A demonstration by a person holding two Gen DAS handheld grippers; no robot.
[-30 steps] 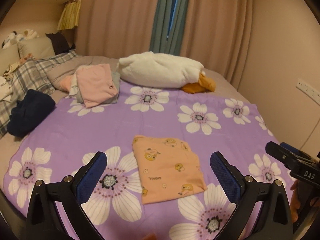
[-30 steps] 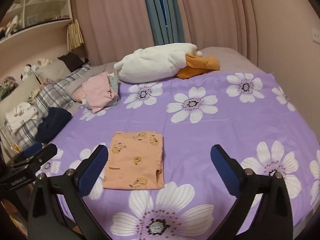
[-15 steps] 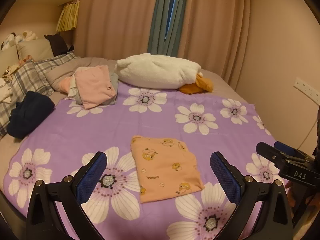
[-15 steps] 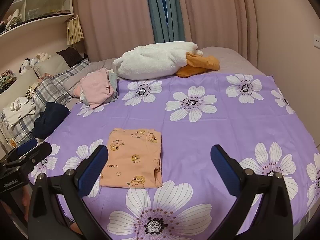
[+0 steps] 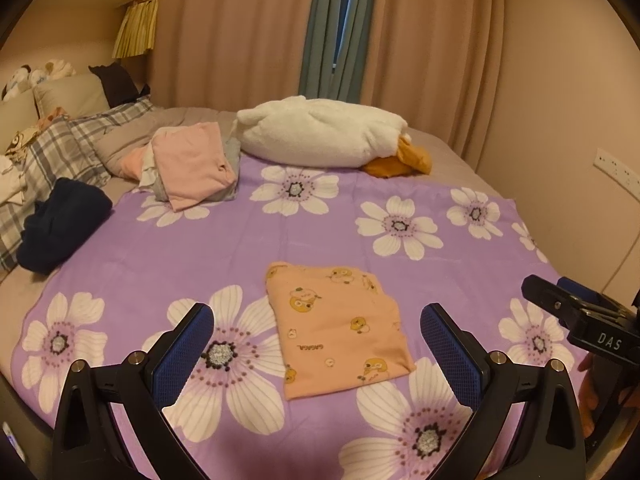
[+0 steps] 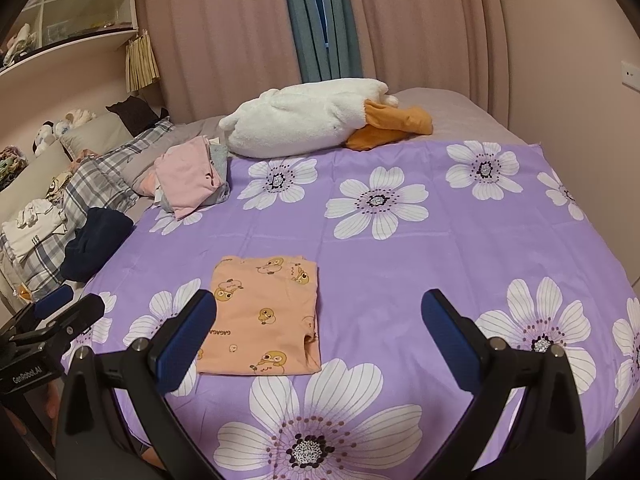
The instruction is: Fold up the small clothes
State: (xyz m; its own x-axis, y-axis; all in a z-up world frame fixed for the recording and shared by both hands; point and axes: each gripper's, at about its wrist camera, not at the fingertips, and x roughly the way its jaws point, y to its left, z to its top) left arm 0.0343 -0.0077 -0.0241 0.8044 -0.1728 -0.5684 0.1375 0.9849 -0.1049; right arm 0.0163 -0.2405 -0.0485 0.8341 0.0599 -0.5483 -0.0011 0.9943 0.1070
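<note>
The lower edge of both views cuts off the handles of each tool, and the near corner of the purple flowered sheet (image 5: 328, 240) slips out of frame beneath them. The left tongs (image 5: 318, 344) hang spread wide with nothing between their blue pads; the right tongs (image 6: 319, 330) stand equally wide and empty.

Just past the tongs lies the folded peach garment (image 5: 340, 332), a flat, slightly skewed rectangle printed with small yellow ducks and the word GAGAGA, reading upside down from here. In the right wrist view one blue pad overlaps its near left corner; whether pad and cloth touch cannot be told.

Farther off, a dark navy bundle (image 6: 98, 242) sits at the sheet's left edge. Beyond it, a pink-topped clothes stack (image 5: 192, 168) rests beside a white plush duck (image 5: 320, 134). Shelf items at far left are too blurred to identify.
</note>
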